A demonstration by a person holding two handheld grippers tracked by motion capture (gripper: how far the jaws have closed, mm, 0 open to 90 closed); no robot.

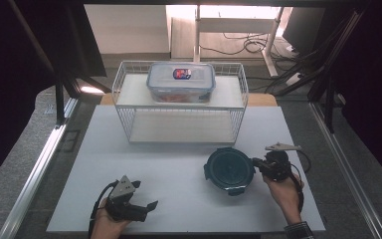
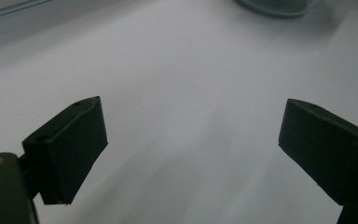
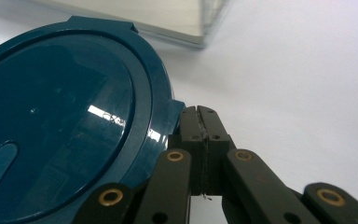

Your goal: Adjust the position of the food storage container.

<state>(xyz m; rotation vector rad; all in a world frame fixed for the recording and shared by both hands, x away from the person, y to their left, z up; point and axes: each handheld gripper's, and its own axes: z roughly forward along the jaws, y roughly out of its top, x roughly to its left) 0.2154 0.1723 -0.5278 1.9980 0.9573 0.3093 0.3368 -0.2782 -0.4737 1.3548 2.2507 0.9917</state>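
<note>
White table [image 1: 179, 199], round lid [image 1: 229, 170], closed fingers [image 3: 200, 122]

The left gripper [image 1: 146, 205] is black, topped by a grey three-cornered plate at its 12 o'clock, with a black cable trailing toward 7 o'clock. The right gripper [image 3: 203, 122] shows black linkage arms with brass-coloured pivot rivets. A dark patterned cuff [image 1: 298, 230] is worn at the right wrist.

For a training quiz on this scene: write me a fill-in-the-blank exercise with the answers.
1. The right gripper is ____ at the edge of the round teal container.
2. The left gripper is ____, with nothing between its jaws.
3. The clear lidded box sits on the ____ shelf of the wire rack.

Answers: shut; open; top
</note>
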